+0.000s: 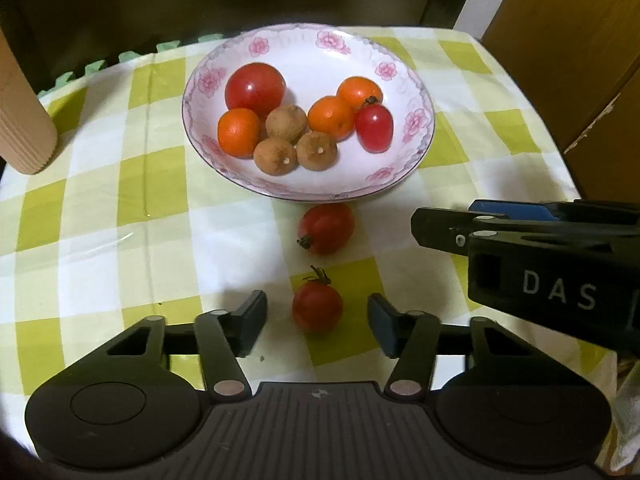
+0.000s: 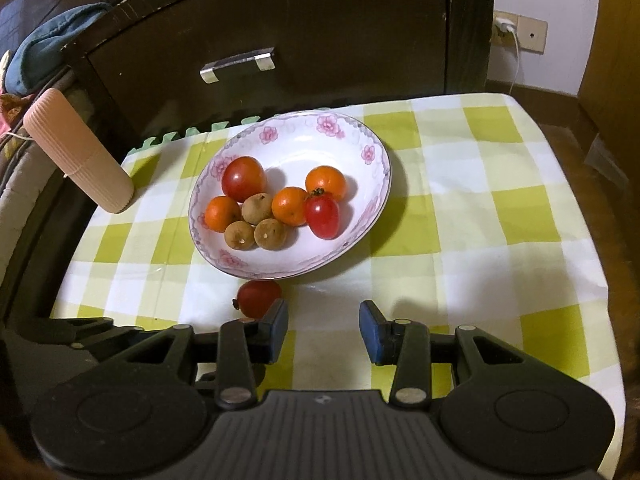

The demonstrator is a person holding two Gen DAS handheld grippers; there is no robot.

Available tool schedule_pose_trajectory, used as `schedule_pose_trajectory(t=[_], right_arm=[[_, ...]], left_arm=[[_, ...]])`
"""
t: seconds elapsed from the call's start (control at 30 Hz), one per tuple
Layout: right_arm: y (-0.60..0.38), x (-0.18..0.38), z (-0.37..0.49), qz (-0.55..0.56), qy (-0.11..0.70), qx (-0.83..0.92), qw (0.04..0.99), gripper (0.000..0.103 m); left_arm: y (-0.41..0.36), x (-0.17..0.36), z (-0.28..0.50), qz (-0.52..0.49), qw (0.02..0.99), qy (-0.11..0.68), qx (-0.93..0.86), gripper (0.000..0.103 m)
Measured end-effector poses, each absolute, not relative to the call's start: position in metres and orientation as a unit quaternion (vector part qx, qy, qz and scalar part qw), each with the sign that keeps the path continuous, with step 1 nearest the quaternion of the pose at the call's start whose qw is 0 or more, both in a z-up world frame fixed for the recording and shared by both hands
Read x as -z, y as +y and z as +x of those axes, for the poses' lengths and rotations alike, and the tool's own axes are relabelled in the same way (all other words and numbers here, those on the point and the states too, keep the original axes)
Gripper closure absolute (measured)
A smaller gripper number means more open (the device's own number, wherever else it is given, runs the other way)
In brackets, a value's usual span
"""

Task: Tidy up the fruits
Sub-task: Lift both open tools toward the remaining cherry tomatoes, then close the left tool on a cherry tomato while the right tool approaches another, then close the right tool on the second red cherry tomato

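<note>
A white floral bowl (image 1: pixel 400 60) holds a round tomato (image 1: pixel 255 89), a small oblong tomato (image 1: pixel 374 127), oranges (image 1: pixel 238 132) and brown longans (image 1: pixel 276 156). Two small tomatoes lie on the checked cloth in front of it: one (image 1: pixel 327 228) just below the rim, one (image 1: pixel 317 306) between the open fingers of my left gripper (image 1: pixel 317 320). My right gripper (image 2: pixel 323 326) is open and empty; a tomato (image 2: pixel 258 298) lies just beyond its left finger. The bowl (image 2: pixel 360 140) also shows there. The right gripper also enters the left wrist view (image 1: pixel 520 248) from the right.
A ribbed pink cylinder (image 1: pixel 22 120) stands at the table's left edge, also in the right wrist view (image 2: pixel 80 160). A dark cabinet with a metal handle (image 2: pixel 238 65) stands behind the table. The green and white cloth (image 2: pixel 500 220) covers the table.
</note>
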State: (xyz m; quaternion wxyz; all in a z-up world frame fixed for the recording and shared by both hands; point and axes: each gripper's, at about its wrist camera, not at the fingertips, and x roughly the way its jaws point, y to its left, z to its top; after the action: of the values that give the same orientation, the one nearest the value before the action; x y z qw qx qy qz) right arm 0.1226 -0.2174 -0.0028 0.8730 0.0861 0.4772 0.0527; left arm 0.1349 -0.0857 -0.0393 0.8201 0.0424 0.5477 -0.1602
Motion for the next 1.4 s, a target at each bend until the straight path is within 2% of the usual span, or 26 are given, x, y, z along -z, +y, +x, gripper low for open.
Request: schedule_pose_trajectory(t=[0.23,0.67,1.0,1.17,1.4], right_arm=[[-0.215,0.008,0.127,0.086,0.482,-0.055,0.870,0.066],[-0.207,0.018,0.137,0.106,0.495,-0.058,0.860,0.066],[-0.191,0.029,0.151,0.112,0.508,-0.056,0.852,0.059],[-0.184,0.028,0.159,0.138,0.511,-0.062,0.846,0.058],[-0.166,0.032,0.168,0.117,0.524,-0.055,0.842,0.058]], left_arm=[[-0.084,0.041,0.133,0.052,0.824,0.543,0.152,0.068],[-0.063,0.038,0.134,0.046,0.823,0.550,0.139,0.069],[-0.057,0.039,0.135,0.042,0.819,0.553,0.147,0.068],[-0.053,0.040,0.133,0.042,0.818,0.554,0.148,0.068],[-0.045,0.041,0.137,0.035,0.816,0.558,0.147,0.068]])
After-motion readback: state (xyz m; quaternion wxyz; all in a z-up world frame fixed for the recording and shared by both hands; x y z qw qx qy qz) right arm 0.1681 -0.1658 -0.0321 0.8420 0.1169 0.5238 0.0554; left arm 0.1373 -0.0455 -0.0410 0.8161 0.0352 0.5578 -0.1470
